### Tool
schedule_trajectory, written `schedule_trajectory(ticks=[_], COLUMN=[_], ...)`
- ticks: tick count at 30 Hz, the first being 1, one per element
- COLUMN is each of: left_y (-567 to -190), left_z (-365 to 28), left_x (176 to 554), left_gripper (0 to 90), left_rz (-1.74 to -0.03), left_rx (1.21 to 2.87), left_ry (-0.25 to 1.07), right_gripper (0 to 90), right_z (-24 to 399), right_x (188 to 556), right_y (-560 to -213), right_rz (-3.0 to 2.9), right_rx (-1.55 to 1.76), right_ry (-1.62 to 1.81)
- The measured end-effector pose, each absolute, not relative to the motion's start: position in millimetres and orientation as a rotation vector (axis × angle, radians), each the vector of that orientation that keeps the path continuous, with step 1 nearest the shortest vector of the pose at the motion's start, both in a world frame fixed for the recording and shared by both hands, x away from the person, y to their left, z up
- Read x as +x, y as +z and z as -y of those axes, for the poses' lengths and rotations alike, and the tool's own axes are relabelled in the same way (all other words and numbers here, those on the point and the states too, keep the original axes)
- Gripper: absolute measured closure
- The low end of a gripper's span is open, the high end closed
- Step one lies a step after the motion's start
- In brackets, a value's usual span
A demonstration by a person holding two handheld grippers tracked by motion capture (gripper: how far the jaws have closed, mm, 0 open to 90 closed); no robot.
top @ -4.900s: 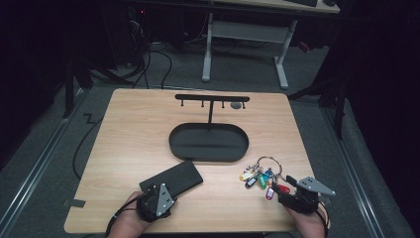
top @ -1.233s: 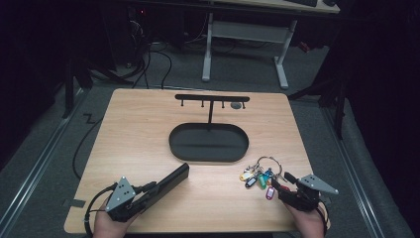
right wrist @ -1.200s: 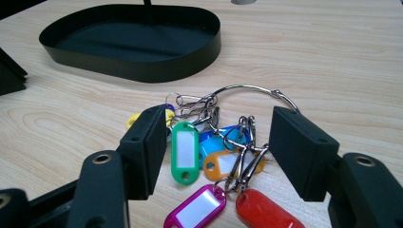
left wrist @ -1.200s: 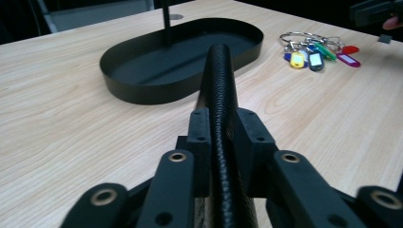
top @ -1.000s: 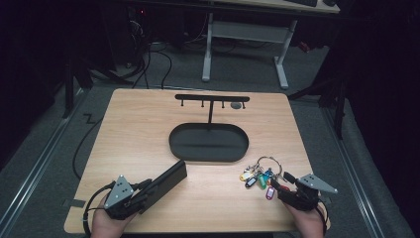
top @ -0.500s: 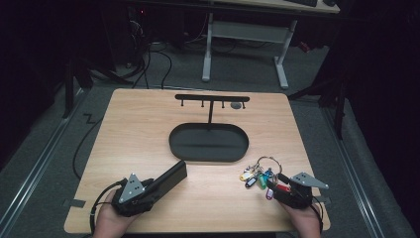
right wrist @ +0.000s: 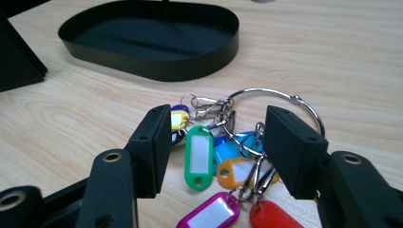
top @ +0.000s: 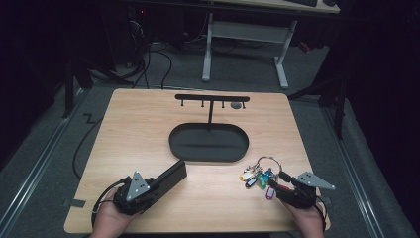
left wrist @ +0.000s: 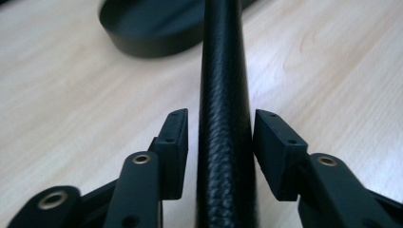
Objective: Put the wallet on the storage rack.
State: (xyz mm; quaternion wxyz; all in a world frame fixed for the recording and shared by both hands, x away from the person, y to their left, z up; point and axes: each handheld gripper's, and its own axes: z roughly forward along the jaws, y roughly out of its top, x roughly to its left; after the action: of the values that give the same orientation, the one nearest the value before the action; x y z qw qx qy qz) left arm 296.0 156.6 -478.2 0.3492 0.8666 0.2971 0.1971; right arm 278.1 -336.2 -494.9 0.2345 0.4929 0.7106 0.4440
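Left hand-held gripper (left wrist: 219, 142) jaws, just closing, straddle slim black textured case (left wrist: 223, 95) untouched; right hand-held gripper (right wrist: 216, 156) gapes over coloured key-tag bunch (right wrist: 223, 161): centre before clamping.

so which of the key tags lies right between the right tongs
The green tag: it lies in the gap of the open right tongs, while the pink tag and red tag lie nearer the camera.
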Motion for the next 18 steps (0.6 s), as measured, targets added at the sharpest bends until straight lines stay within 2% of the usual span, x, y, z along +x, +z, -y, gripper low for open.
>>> schedule_trajectory(ticks=[4,9,11,18], left_y=[-471,-465,-463,-456], left_z=[-154,-151,-149,-145], left_x=[297,300,304,312], left_gripper=[54.8,54.0,56.6,57.2], left_rz=[-0.766,-0.709,-0.707,-0.736], left_rx=[2.314,2.392,2.421,2.529], left_ry=[0.437,0.430,0.426,0.370], right_gripper=[44.0,44.1,44.1,43.9], right_z=[332,333,336,337], right_x=[274,271,270,270], right_y=[-492,-498,-499,-501], right_rz=[-1.943,-1.962,-1.953,-1.957], right_rx=[1.335,1.356,1.370,1.378], right_ry=[1.203,1.155,1.151,1.148])
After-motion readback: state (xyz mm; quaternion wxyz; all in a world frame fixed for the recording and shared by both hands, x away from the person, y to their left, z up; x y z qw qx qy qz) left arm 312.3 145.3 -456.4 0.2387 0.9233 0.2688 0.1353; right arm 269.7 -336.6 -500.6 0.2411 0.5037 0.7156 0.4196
